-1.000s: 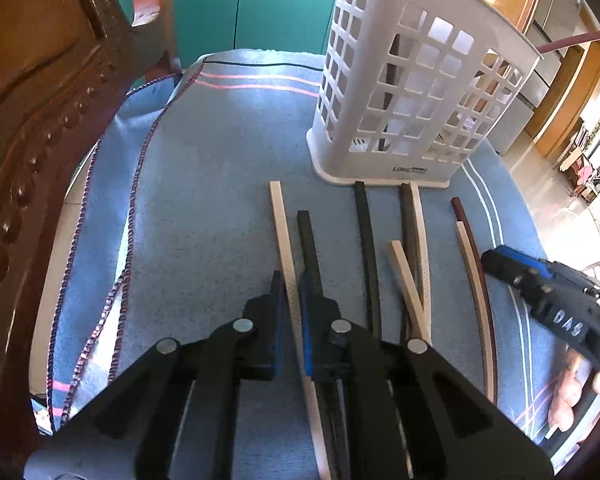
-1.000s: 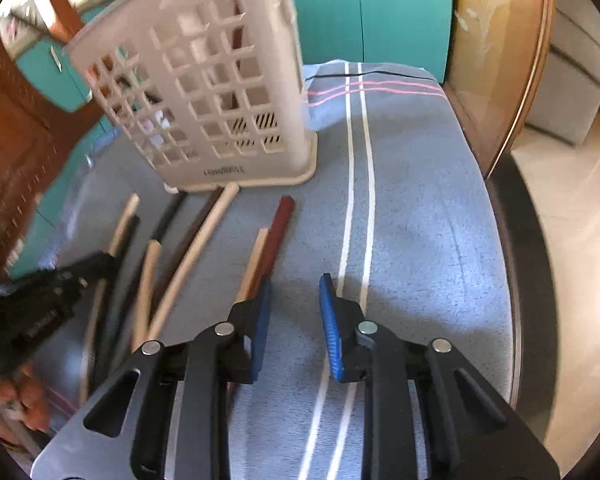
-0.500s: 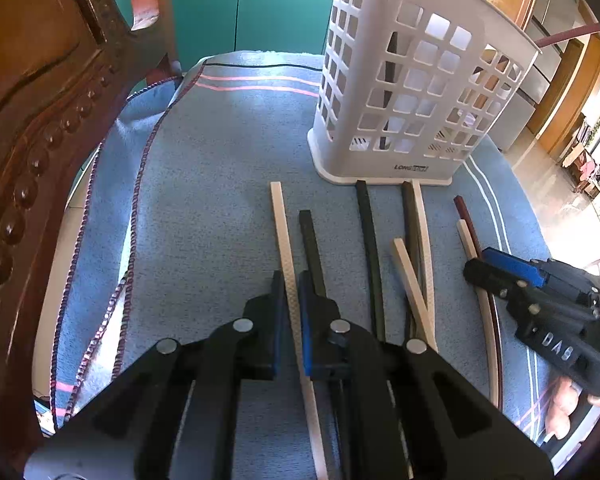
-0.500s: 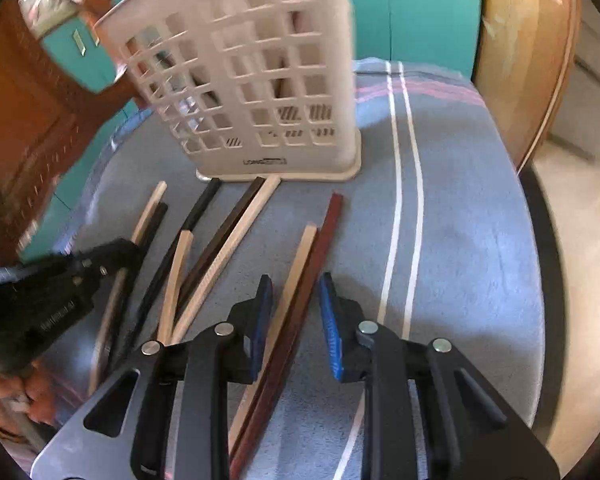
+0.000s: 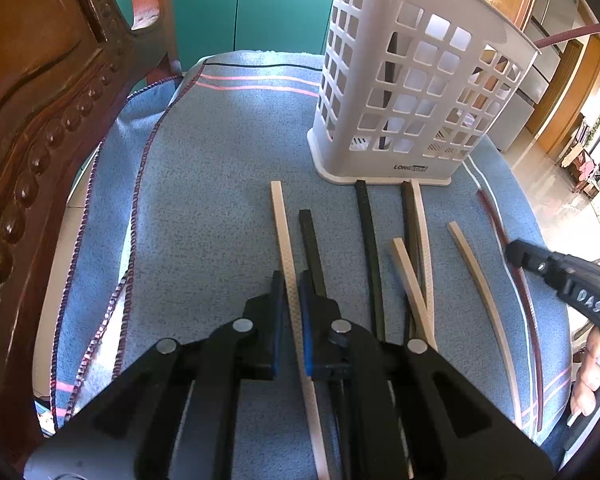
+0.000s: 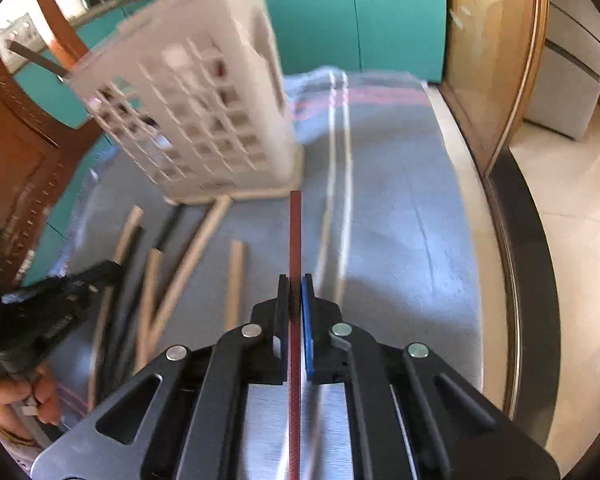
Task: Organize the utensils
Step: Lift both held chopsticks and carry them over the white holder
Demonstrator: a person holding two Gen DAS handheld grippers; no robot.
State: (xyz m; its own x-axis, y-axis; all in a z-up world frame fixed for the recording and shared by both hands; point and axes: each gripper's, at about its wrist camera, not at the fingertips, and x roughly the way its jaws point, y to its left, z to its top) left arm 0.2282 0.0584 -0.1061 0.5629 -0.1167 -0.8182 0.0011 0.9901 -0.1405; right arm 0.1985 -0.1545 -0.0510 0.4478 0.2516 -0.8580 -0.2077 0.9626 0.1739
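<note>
Setting, as I read it from my cameras: a home, dining or kitchen area. Evidence: carved wooden chair back [image 5: 40, 128] beside the table [image 5: 204, 200], which wears a blue striped cloth; teal cupboard doors [image 5: 260, 4] behind; glossy tiled floor [image 6: 572, 208]; white plastic utensil basket [image 5: 412, 92]; chopsticks [image 5: 366, 240] laid out on the cloth.

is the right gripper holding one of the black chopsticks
No, the right gripper is shut on the dark red chopstick, which runs straight between its pads.
</note>
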